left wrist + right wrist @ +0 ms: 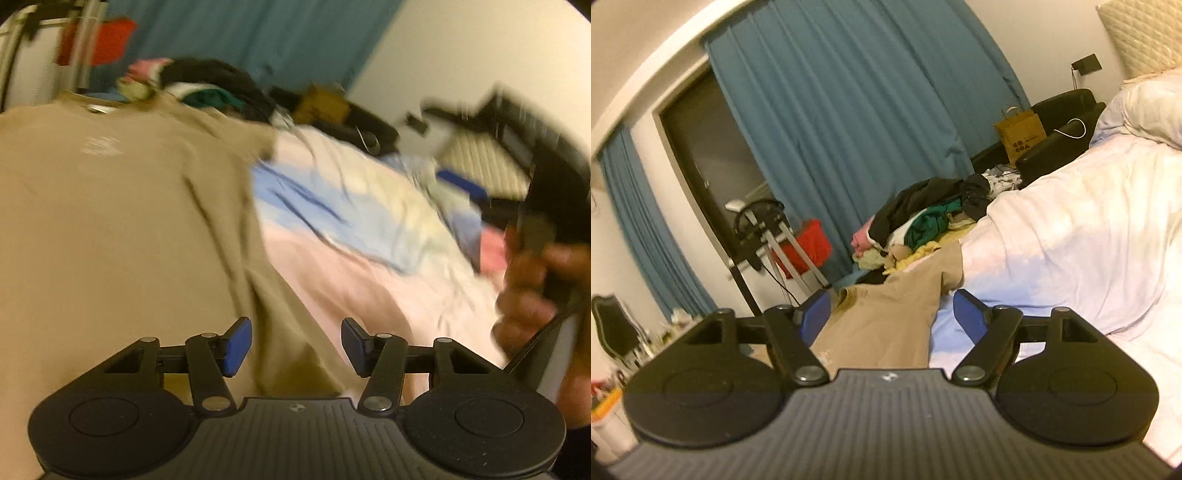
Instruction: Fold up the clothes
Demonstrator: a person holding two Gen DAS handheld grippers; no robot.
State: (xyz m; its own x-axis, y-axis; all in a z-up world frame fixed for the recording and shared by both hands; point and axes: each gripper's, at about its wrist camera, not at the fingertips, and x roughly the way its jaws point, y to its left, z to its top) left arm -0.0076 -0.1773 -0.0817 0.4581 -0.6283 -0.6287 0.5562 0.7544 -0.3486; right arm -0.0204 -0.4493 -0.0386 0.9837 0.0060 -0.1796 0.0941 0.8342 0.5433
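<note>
Left gripper (296,345): blue-padded fingers spread apart, nothing between them; it hangs over the lower right part of the tan shirt, near the cloth's edge.
Right gripper (891,317): blue pads (967,314) wide apart, gripping nothing; the tan cloth shows through the gap. In the left wrist view this gripper (461,188) appears blurred at the right, held in the person's right hand (532,291).
Tan short-sleeved cotton T-shirt (122,221): spread flat on the bed, with a faint pale print on the chest; its sleeve (951,269) reaches toward the clothes pile.
Bed with pale pink and light blue quilt (369,266): carries the shirt on its left part; the quilt is rumpled to the right of the shirt.
Heap of unfolded clothes (923,221): at the far edge of the bed beyond the shirt; black, green, pink and yellow pieces lie mixed together, loose, in no basket that can be seen.
Mustard-brown paper carrier bag (1021,134): stands upright off the bed, against the black sofa (1060,127); its contents cannot be seen.
Red cloth bin (810,245): hangs on the metal stand (779,236) before the teal curtain (849,122); what it holds is hidden.
White pillows (1145,107): piled at the head of the bed.
</note>
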